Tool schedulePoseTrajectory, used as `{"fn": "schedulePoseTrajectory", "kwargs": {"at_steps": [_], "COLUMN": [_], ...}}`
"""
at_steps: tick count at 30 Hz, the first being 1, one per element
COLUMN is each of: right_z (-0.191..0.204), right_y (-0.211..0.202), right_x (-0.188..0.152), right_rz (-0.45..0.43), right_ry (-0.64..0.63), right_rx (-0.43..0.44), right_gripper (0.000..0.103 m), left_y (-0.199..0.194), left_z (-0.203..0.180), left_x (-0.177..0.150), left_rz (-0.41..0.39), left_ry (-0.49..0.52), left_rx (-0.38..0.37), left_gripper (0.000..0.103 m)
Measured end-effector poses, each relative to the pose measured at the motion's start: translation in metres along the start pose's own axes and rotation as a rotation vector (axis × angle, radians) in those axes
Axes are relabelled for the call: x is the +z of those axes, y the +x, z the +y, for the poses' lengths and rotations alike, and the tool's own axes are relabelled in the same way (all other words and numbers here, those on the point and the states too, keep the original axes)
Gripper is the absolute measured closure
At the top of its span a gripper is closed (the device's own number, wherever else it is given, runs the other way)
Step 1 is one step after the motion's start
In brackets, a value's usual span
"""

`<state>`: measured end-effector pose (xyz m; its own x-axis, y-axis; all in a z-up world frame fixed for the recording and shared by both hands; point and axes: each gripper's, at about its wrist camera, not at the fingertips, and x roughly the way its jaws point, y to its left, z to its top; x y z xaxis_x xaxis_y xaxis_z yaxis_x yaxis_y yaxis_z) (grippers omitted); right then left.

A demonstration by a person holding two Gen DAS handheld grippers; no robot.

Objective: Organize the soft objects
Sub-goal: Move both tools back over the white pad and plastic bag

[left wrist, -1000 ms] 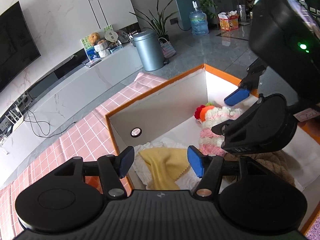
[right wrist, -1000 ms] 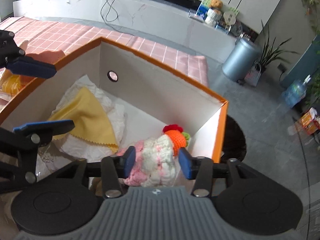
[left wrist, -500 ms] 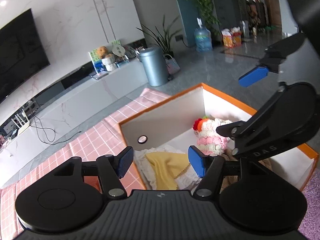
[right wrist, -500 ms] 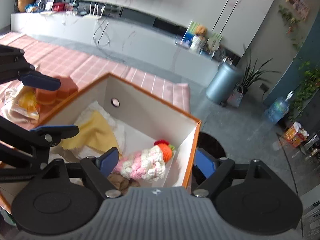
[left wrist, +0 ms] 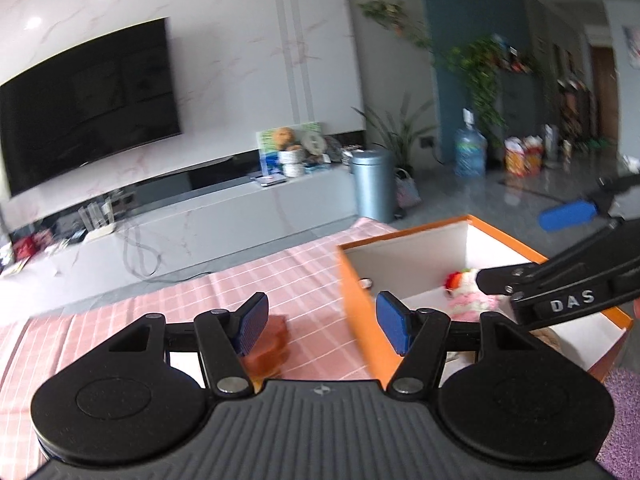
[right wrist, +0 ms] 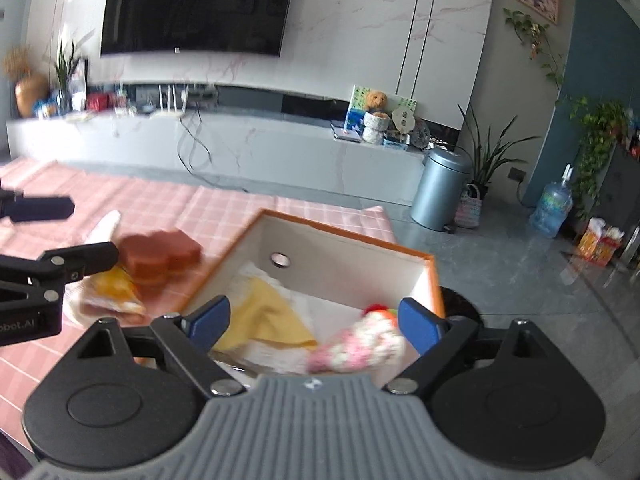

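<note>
An orange-rimmed white box stands on the pink checked tablecloth. In it lie a pink-and-white crocheted toy with an orange and red tip, a yellow cloth and a white cloth. My right gripper hovers above the box's near side. Its jaws are opening, and nothing is between them. My left gripper is open and empty beside the box's left wall, over the tablecloth. A brown flower-shaped soft block and a yellow packet lie left of the box.
A long white TV bench with cables runs behind the table, and a grey bin stands on the floor at the right. A purple rug shows at the lower right. The right gripper's blue pad reaches over the box's far corner.
Both grippers have pulled back and up from the box. The right jaws widened off the crocheted toy, which now lies in the box. The left gripper swung left over the tablecloth.
</note>
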<state>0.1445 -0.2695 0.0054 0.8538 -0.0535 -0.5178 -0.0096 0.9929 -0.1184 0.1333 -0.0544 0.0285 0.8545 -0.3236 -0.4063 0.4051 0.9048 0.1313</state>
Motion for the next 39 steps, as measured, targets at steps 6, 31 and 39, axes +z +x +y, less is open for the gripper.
{"fn": "schedulePoseTrajectory", "kwargs": {"at_steps": [6,31,39], "right_z": [0.038,0.151,0.149], "right_y": [-0.005,0.079,0.116], "right_x": [-0.003,0.007,0.030], "right_rz": [-0.052,0.090,0.145], "right_ry": [0.058,-0.079,-0.089], "right_rx": [0.089,0.280,0.253], "right_gripper": [0.013,0.054,0.059], "left_y": [-0.018,0.010,0.062], "left_z": [0.038,0.119,0.124], "left_x": [-0.017,-0.079,-0.072], "left_rz": [0.013,0.144,0.204], "left_ry": [-0.115,-0.270,-0.282], "left_rx": [0.079,0.080,0.001], "left_gripper": [0.030,0.036,0.036]}}
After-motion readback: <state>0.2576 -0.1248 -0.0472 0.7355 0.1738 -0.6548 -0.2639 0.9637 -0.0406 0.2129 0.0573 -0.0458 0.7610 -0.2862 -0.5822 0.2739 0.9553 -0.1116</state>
